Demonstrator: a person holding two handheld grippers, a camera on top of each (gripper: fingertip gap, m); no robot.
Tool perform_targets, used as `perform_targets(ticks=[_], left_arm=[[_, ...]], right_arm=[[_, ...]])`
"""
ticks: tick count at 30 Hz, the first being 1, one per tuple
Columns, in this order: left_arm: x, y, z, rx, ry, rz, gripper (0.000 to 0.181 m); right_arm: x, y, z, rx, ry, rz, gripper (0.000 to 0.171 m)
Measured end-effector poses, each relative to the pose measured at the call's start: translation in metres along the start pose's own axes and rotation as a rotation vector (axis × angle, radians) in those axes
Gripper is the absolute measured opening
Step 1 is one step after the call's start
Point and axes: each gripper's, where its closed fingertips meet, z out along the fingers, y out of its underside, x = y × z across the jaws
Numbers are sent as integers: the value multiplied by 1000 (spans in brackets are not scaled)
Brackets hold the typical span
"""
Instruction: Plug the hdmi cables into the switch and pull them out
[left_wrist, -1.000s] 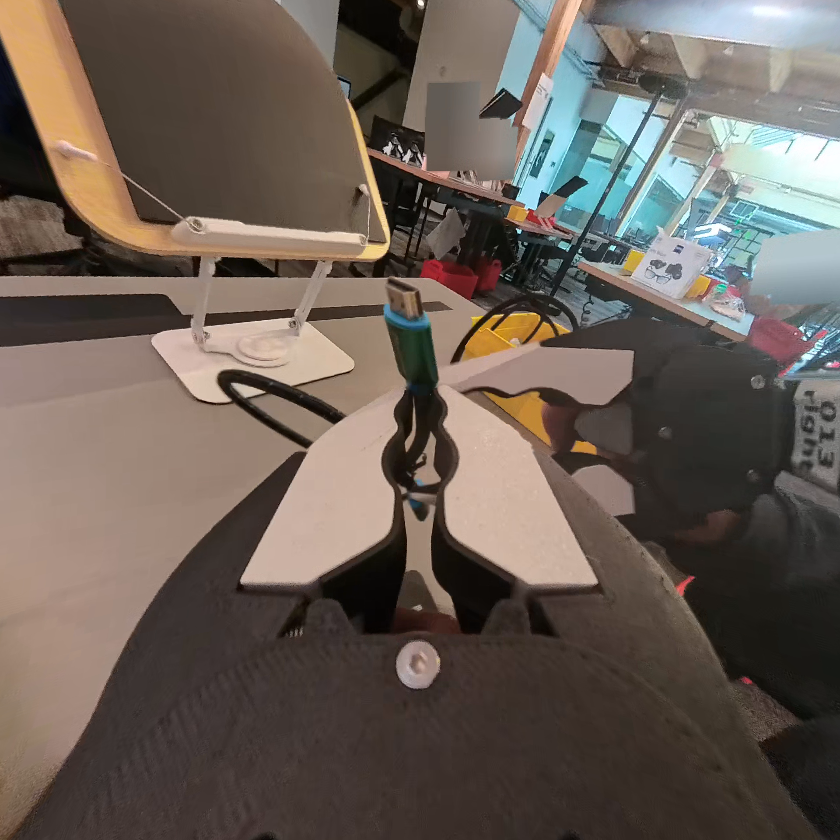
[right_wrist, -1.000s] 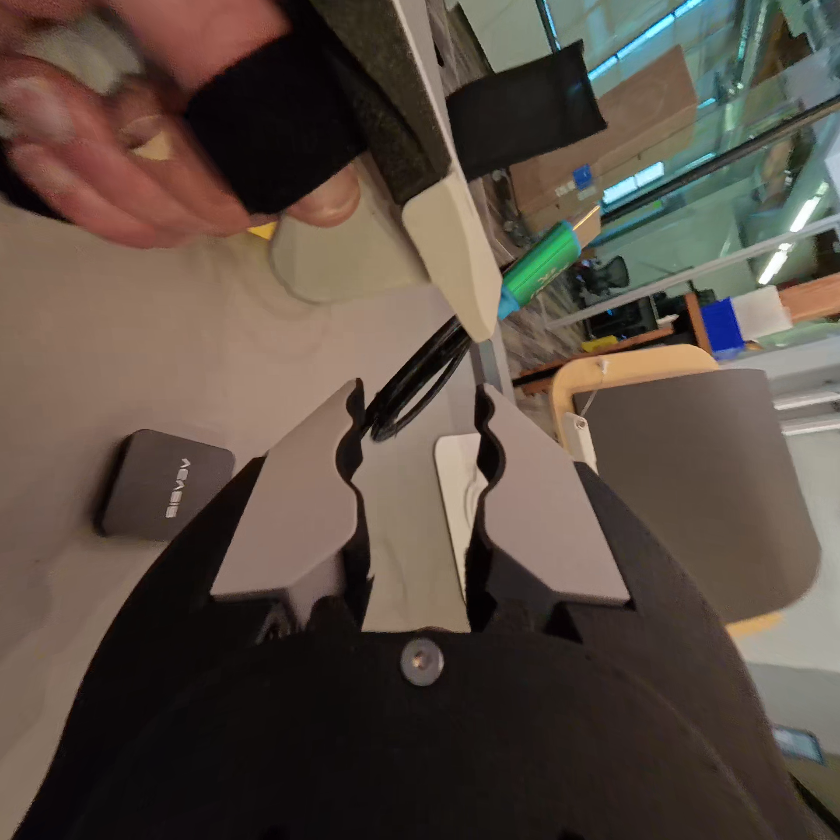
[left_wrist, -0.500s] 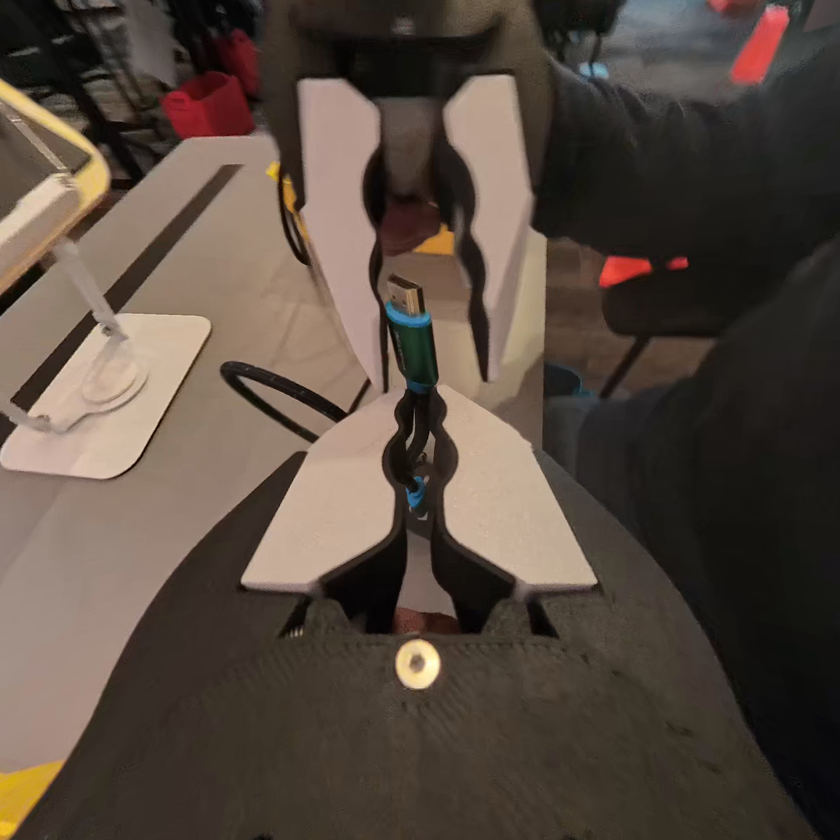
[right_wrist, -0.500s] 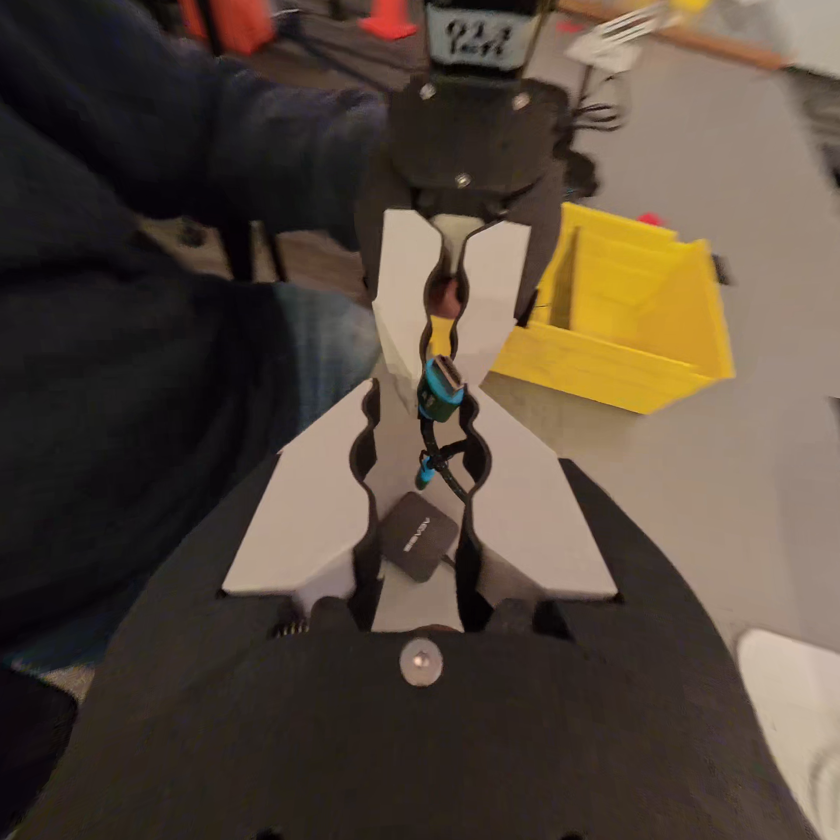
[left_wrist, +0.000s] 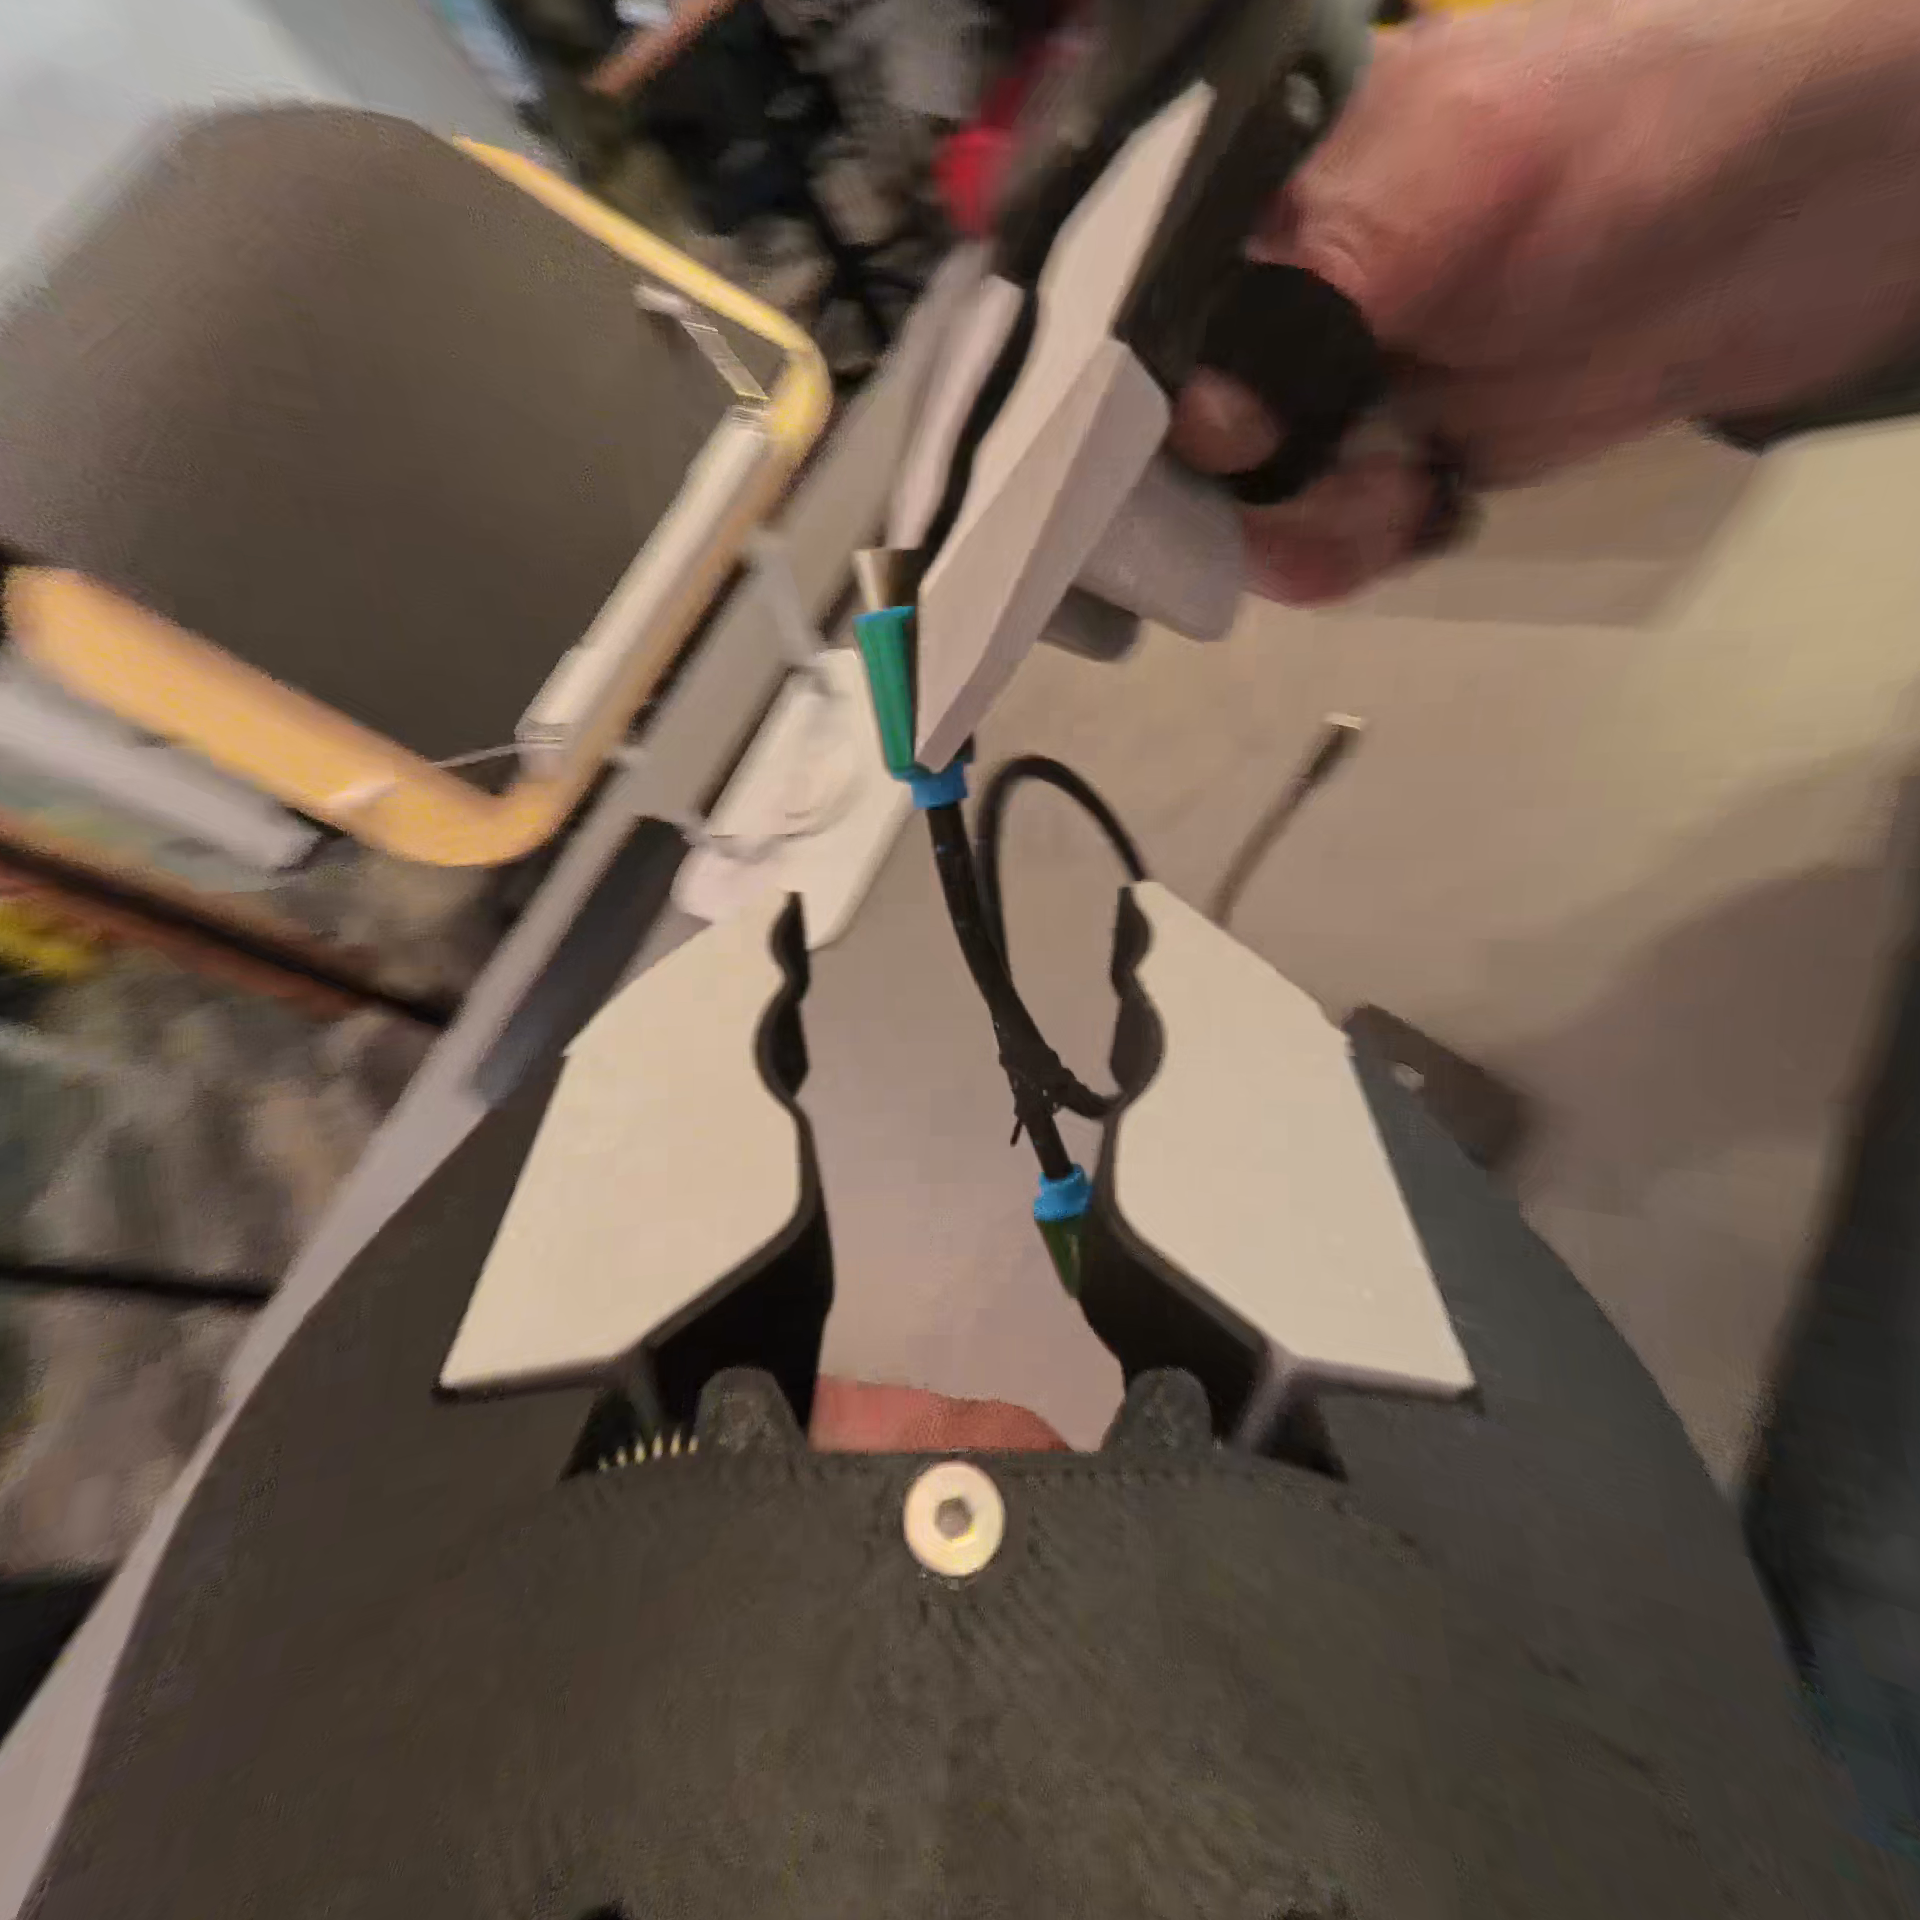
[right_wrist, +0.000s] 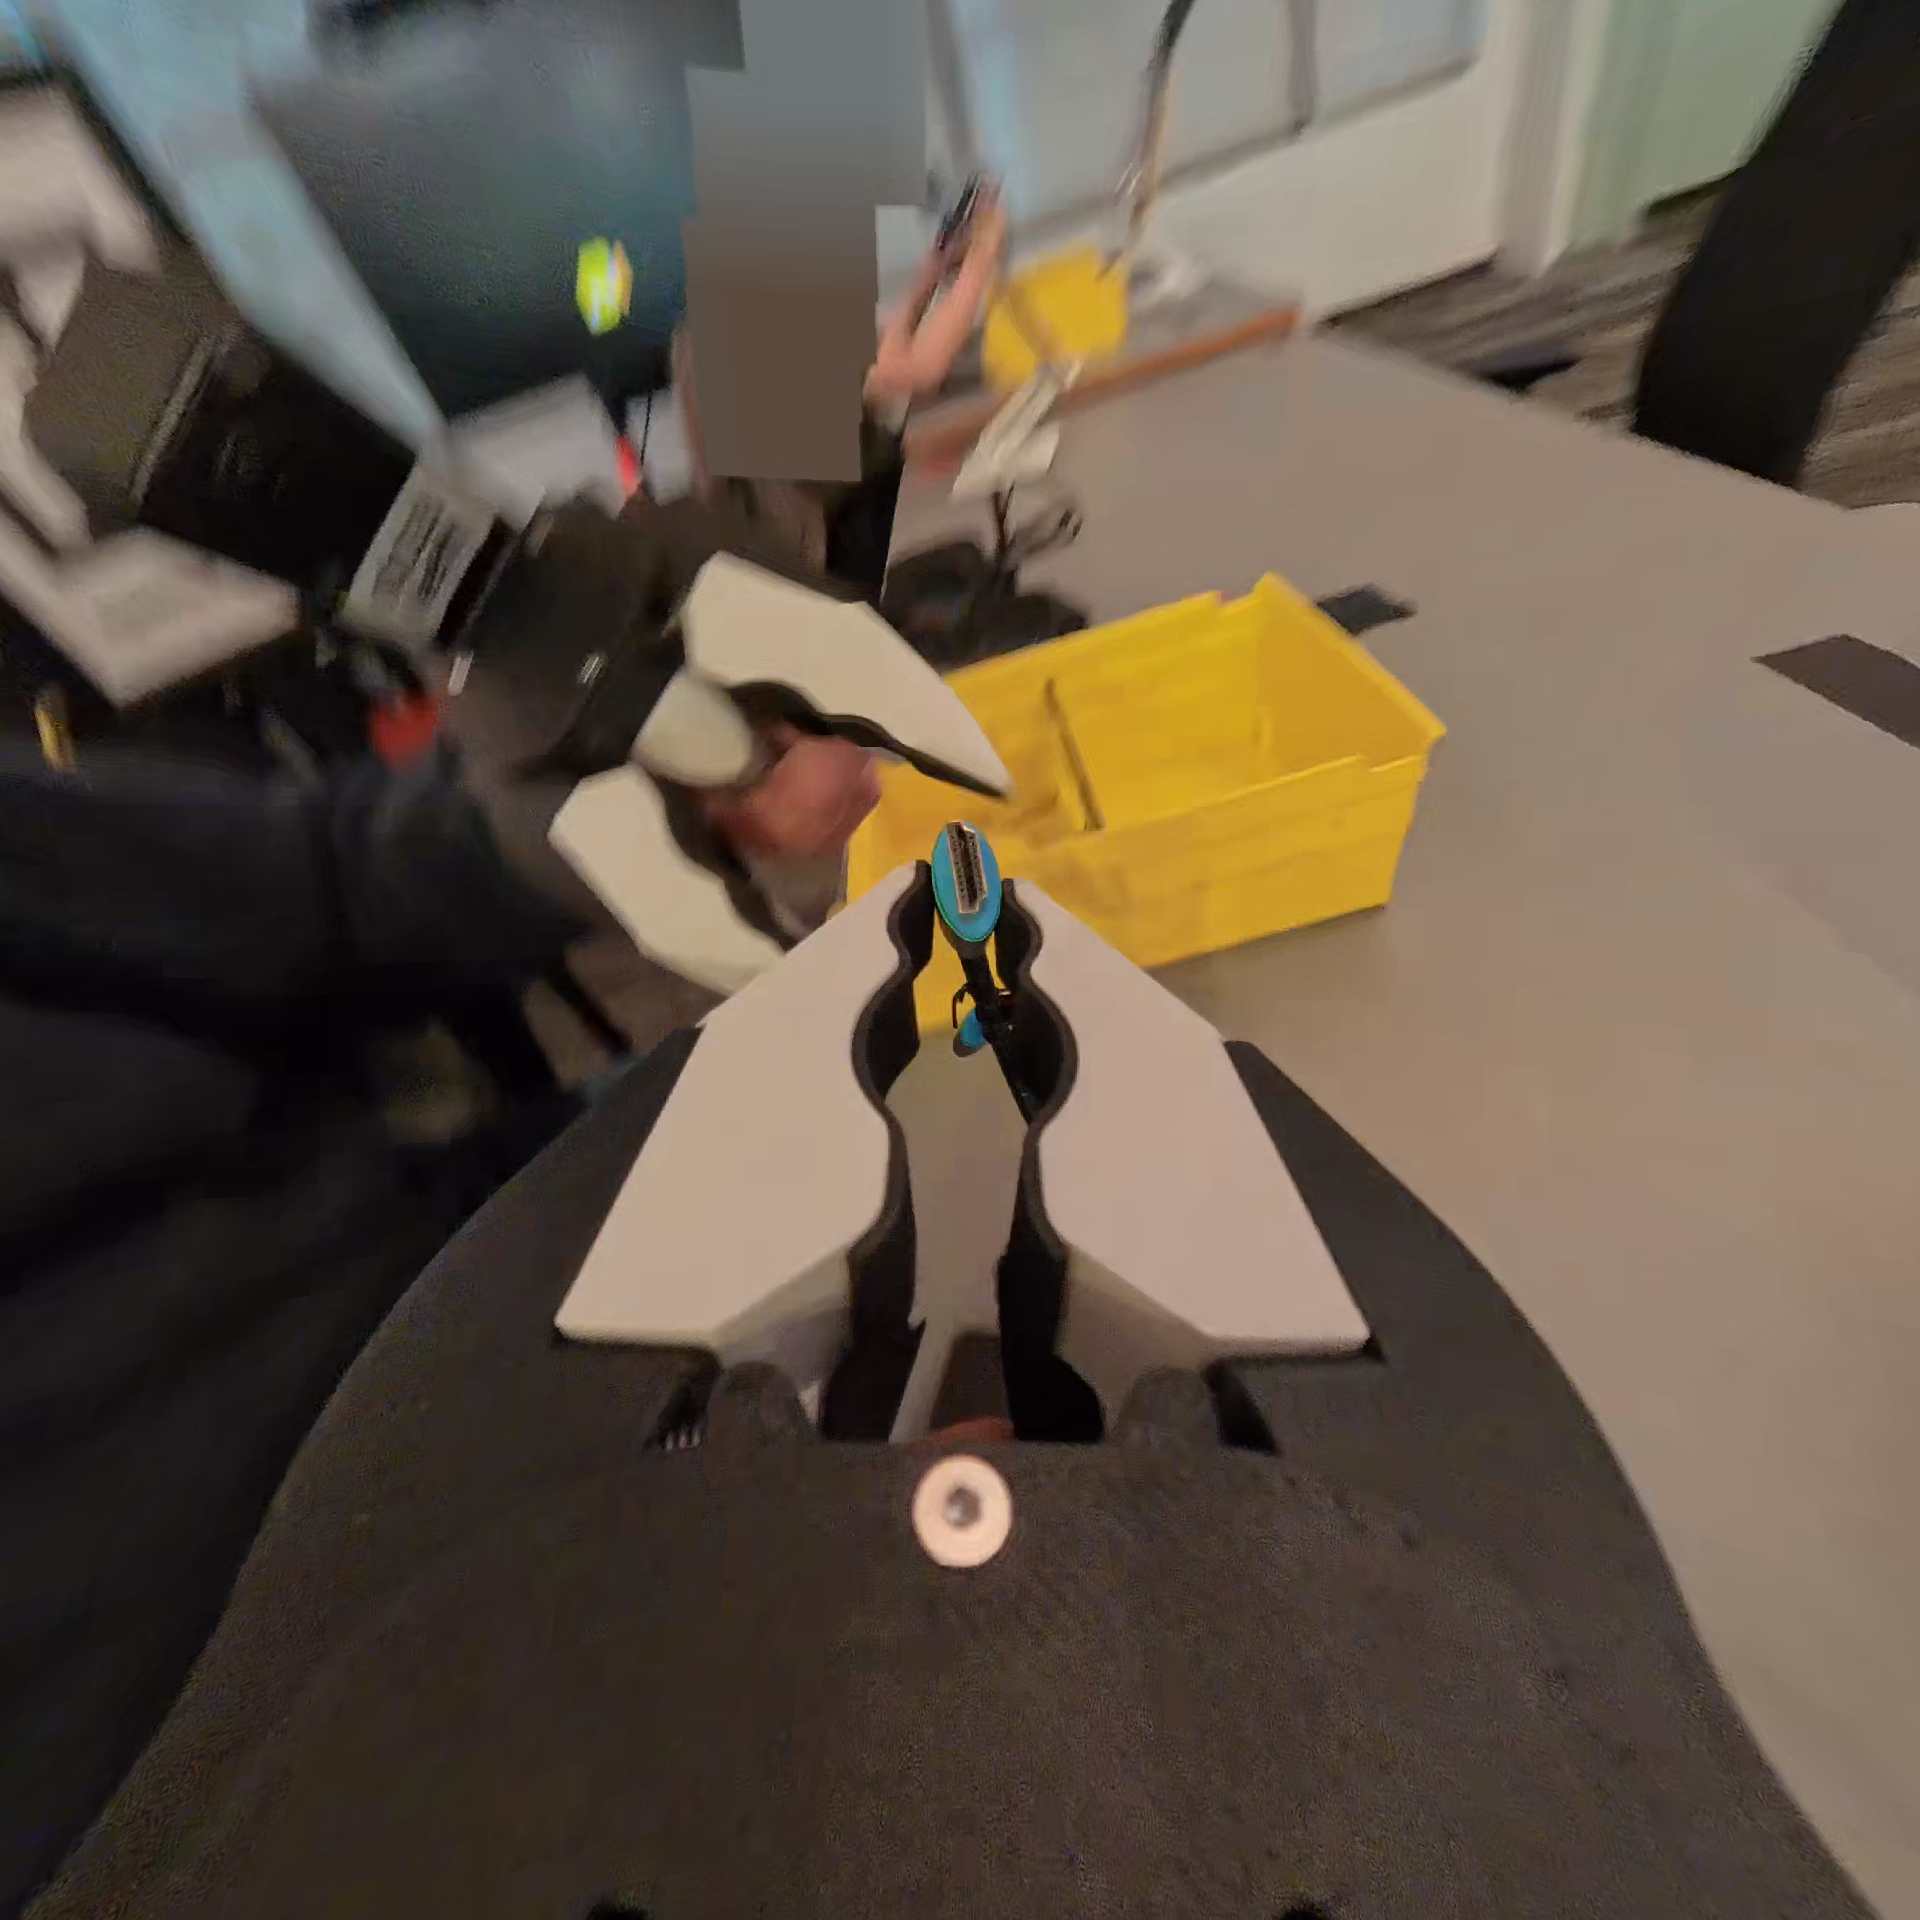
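A short black HDMI cable has green plugs with blue collars. My right gripper is shut on one plug, metal end pointing forward. In the left wrist view the right gripper, held by a hand, grips that plug above the table, and the cable hangs down from it. My left gripper is open and empty, its jaws wide on either side of the hanging cable. The other plug dangles by its right finger. A small dark box, blurred, lies on the table to the right.
A grey panel with a yellow rim stands on a white base at the table's left edge. A thin cable with a metal end lies farther off. A yellow bin sits on the grey table, with the left gripper's fingers beside it. Only a small space, under 4 cm, lies between the two pairs of fingers.
The cable has passed from my left gripper to my right. The left gripper has opened and let go. The right gripper has shut on the plug. Both views have swung round.
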Motion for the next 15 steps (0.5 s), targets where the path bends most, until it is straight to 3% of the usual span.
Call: perform_targets(ticks=[3, 8, 10, 15], left_arm=[[-11, -20, 3, 63, -305, -15, 60], [-10, -32, 11, 28, -642, 289, 47], [-16, -25, 15, 8, -626, 264, 42], [0, -16, 22, 37, -377, 259, 30]], right_arm=[[14, -12, -9, 194, 1, 206, 10], [7, -13, -11, 308, -51, 343, 10], [1, -9, -9, 320, -85, 387, 10], [-11, 1, -4, 308, -180, 470, 9]])
